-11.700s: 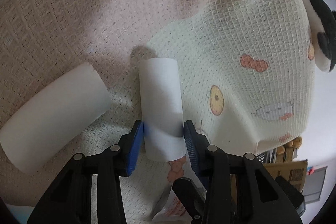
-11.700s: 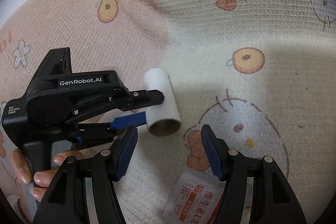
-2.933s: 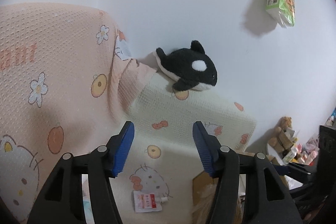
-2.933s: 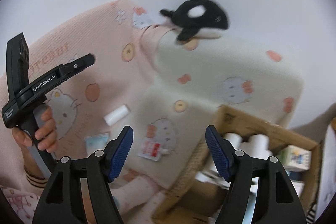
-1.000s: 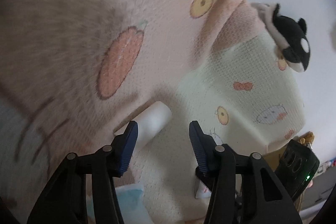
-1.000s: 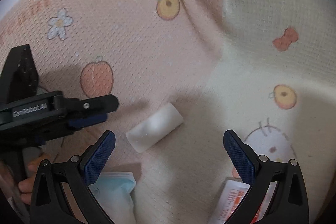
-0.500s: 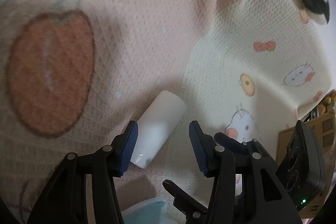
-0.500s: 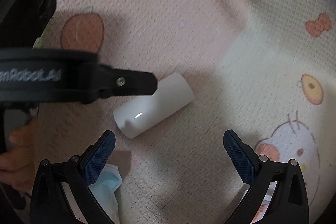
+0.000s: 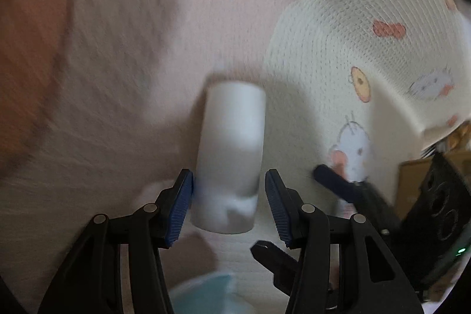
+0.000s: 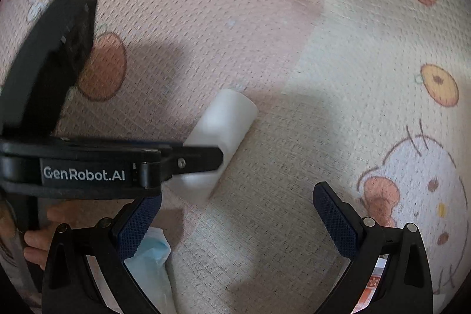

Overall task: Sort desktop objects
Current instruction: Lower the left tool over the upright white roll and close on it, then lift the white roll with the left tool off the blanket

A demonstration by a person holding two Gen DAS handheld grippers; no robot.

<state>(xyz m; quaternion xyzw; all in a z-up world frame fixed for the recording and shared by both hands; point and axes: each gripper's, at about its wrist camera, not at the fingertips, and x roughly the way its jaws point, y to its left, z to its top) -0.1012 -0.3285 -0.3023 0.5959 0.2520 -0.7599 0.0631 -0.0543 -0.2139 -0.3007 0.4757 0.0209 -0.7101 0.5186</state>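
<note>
A white paper roll (image 9: 232, 149) lies on the pink and cream cartoon blanket (image 9: 147, 49). My left gripper (image 9: 228, 205) points steeply down at it and is open. The roll's near end sits between the blue pads (image 9: 179, 205); the left pad is at its side and a thin gap shows at the right pad. In the right wrist view the same roll (image 10: 226, 114) lies at an angle, its lower end crossed by a black finger of the left gripper (image 10: 203, 158). My right gripper (image 10: 235, 222) hovers just in front of the roll, wide open with nothing between its fingers.
A light blue face mask (image 10: 150, 264) lies on the blanket just under the right gripper's left finger. A sachet with red print (image 10: 374, 284) lies at the lower right. A cardboard box (image 9: 412, 178) stands past the bed's edge. A hand (image 10: 32, 246) holds the left gripper's handle.
The left gripper has come down and turned over the roll, which now sits between its fingers instead of ahead of them. The right gripper has sunk closer to the blanket. Both stay open.
</note>
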